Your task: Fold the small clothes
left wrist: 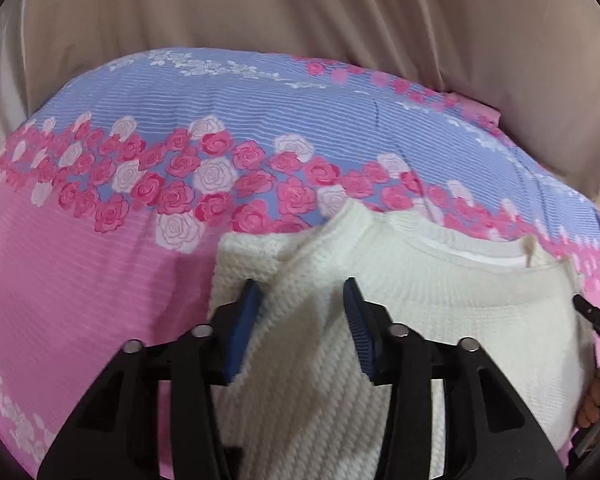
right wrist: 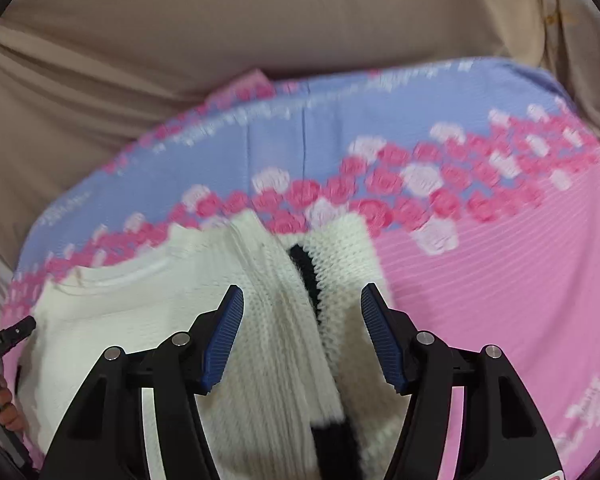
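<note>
Now the white knitted sweater (left wrist: 440, 304) lies on the floral bed sheet (left wrist: 80, 280), neckline away from the cameras, its side parts turned in. Left tongs (left wrist: 302, 330) stand partly apart over the folded left edge, knit between the pads but not pinched. Right tongs (right wrist: 302, 334) gape wider above the overlapping fold with its black stripe, gripping nothing. Best to let both folds settle flat and square before the next crease. Both tools point steeply downward at the cloth.
</note>
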A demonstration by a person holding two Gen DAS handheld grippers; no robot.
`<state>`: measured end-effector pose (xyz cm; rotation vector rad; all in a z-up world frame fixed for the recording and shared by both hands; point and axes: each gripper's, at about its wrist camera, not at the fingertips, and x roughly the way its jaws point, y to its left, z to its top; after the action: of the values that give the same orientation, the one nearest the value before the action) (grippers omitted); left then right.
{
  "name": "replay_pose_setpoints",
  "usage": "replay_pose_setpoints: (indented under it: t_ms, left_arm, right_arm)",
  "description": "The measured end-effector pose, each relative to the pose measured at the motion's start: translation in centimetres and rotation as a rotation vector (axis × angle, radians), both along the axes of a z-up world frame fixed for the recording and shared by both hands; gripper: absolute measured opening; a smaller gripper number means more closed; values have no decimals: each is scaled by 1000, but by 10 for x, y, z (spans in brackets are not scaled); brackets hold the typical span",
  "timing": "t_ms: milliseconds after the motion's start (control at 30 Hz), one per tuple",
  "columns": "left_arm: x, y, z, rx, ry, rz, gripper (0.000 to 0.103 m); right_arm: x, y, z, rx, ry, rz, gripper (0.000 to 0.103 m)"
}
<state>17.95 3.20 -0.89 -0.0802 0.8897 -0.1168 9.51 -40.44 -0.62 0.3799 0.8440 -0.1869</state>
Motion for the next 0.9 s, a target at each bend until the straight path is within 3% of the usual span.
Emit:
replay_pose_setpoints:
  t_ms: [33,100,200,300,333,400,467,567,667,800,833,900]
  left_arm:
    - [0,0,0,13,-3,3,28]
    - [5,3,-2,8,-3,3,26]
    - [10,3,-6,15,-15,-3,27]
    - [7,-7,-8,85,-53,-7,28]
    - [5,-9,-7,95,-58,-7,28]
    - [-2,-6,0,88,-60,-7,28]
    - [-21,0,15,67,-77,-12,28]
    - [-59,0,37,52,-122,-45,30]
    - [-85,-19,42,46,-124,-107,31]
    - [-88,-42,13,57,-18,-150,32]
    - [-87,-39,6,52,6,-145,33]
    - [-91,-23,-1,59,21,-114,33]
  right_arm:
    - [2,2,-5,13,5,7,35]
    - [1,9,1,2,-40,46,7]
    - [-6,-7,16,-28,-114,-28,7]
    - [6,-31,-13,31,-31,-70,6]
    - [7,-31,-17,18,-44,-63,6]
    - [6,-19,-8,-53,-35,-56,7]
    - [-1,-12,3,-58,-45,-73,8]
    - [-34,16,32,-106,-150,-103,18]
    - [-54,71,47,-105,-207,32,18]
    - [-42,169,17,100,-123,385,18]
    - [-40,190,9,122,-94,451,12]
    - [-38,210,-9,65,-41,487,9]
